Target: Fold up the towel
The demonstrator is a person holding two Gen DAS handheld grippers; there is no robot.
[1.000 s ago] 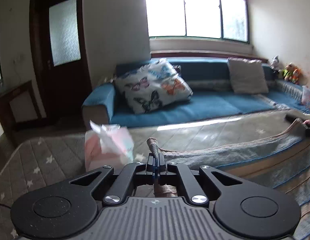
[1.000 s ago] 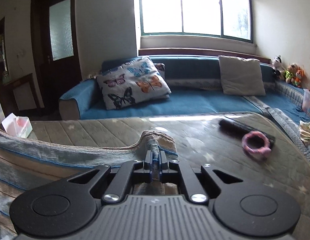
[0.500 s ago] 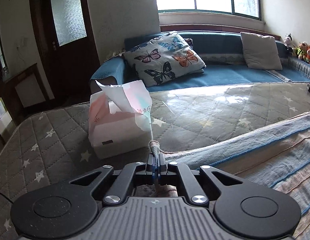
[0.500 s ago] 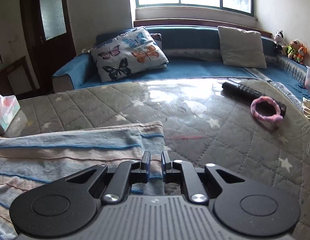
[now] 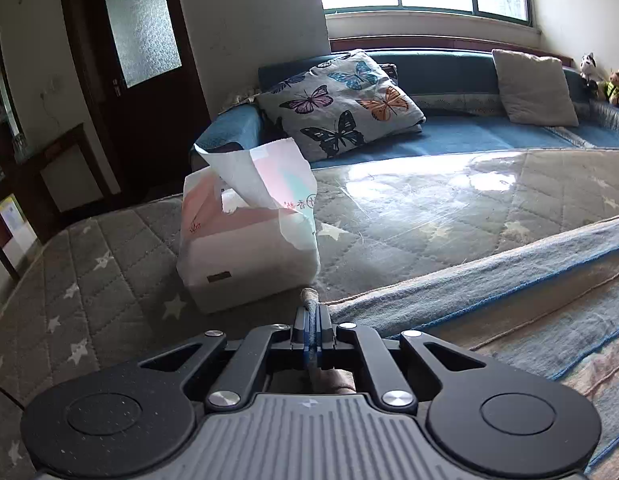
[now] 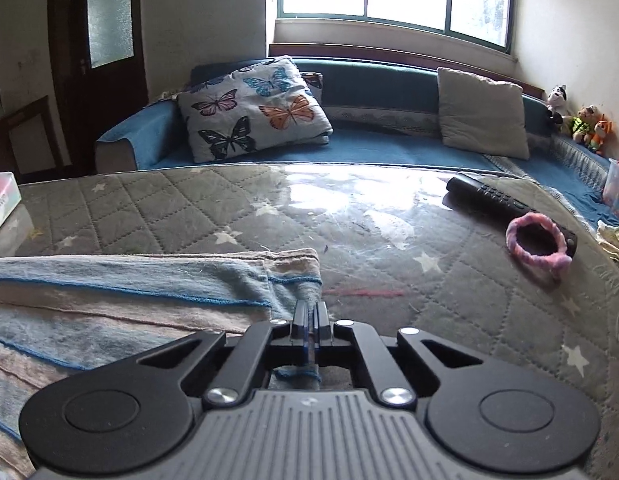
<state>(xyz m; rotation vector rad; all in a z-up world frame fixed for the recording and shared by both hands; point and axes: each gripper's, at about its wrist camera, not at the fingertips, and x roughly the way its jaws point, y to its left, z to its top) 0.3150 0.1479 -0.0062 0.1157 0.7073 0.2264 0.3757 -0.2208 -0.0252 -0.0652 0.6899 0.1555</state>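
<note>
We see the left black two-finger gripper (image 5: 311, 318) low over the grey quilted, star-patterned table cover (image 5: 109, 280), its jaws clenched on a bunched corner of the blue-and-beige striped terry towel (image 5: 489, 280). A small twist of cloth pokes out beyond the fingertips at 12 o'clock. From that corner the towel runs off toward 3 o'clock, lying flat on the cover with its folded edge facing the sofa.

Just beyond the pinched corner, at about 11 o'clock in the left wrist view, stands the white-and-pink soft tissue pack (image 5: 245, 240) with a sheet sticking up from its top; it sits just beside the towel corner, and we cannot tell whether they touch.

In the right wrist view, the right black two-finger gripper (image 6: 310, 314) is closed as well, with a blue-edged fold of the towel (image 6: 149, 280) caught between its jaws. The cloth spreads from there toward 9 o'clock, its short hem ending just ahead of the fingertips.

At 2 o'clock in this view lies a black remote control (image 6: 493, 196), with a pink fuzzy ring-shaped hair tie (image 6: 537, 244) resting against its near end, both well apart from the towel. Behind the table, at 12 o'clock, we see the blue sofa (image 6: 389, 152) holding a butterfly-print cushion (image 6: 253, 108) and a plain beige cushion (image 6: 481, 112).
</note>
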